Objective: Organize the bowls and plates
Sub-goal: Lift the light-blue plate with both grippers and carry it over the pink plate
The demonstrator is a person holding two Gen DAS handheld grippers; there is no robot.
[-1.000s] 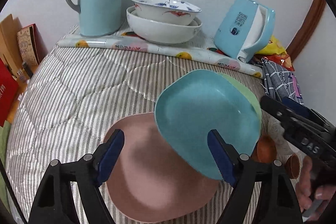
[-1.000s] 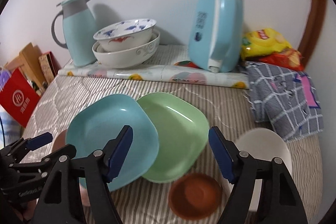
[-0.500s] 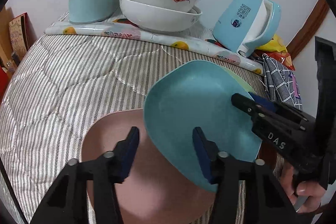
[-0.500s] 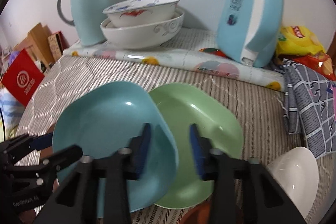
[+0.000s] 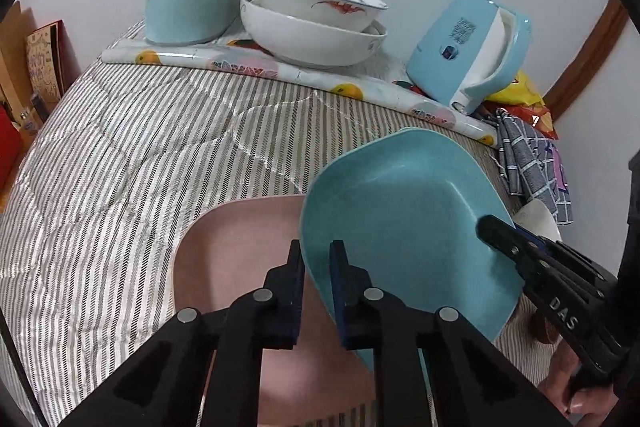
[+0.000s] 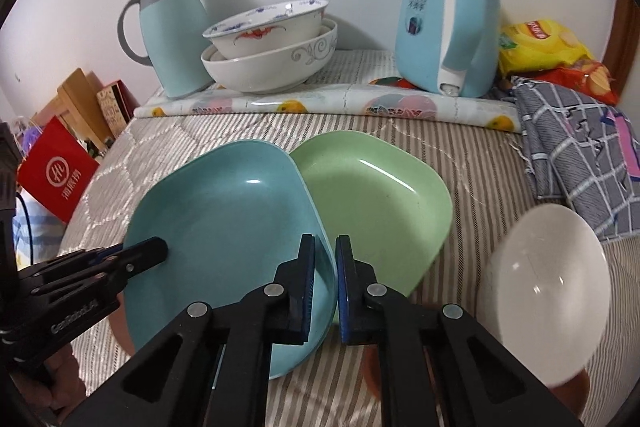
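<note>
Left gripper [image 5: 316, 291]: bottom centre of the left wrist view, jaws drawn narrow and clamped on the near left rim of the blue plate; it also shows at the left edge of the right wrist view [image 6: 154, 253].
Right gripper [image 6: 325, 287]: bottom centre of the right wrist view, jaws narrow and pinching the right rim of the same plate; it enters from the right of the left wrist view [image 5: 490, 229].
Blue plate [image 5: 400, 219]: a square, rounded, teal plate held between both grippers, tilted, in the centre right of the left wrist view and the centre left of the right wrist view [image 6: 224, 211].
Pink plate [image 5: 236, 247]: lies flat on the bed below the blue plate, partly covered by it, lower centre of the left wrist view.
Green plate [image 6: 376, 195]: rests on the bed just right of the blue plate, whose edge overlaps it, centre of the right wrist view.
White bowl [image 6: 544, 267]: blurred, lower right of the right wrist view.
Stacked bowls [image 6: 268, 51]: a painted bowl nested in a larger white one, upper centre, on a fruit-print mat [image 6: 320, 105].
Thermal jug [image 6: 172, 31]: light blue, upper left, just beside the stacked bowls.
Electric kettle [image 6: 448, 15]: light blue, upper right.
Bed [image 5: 120, 163]: striped quilted cover under everything.
</note>
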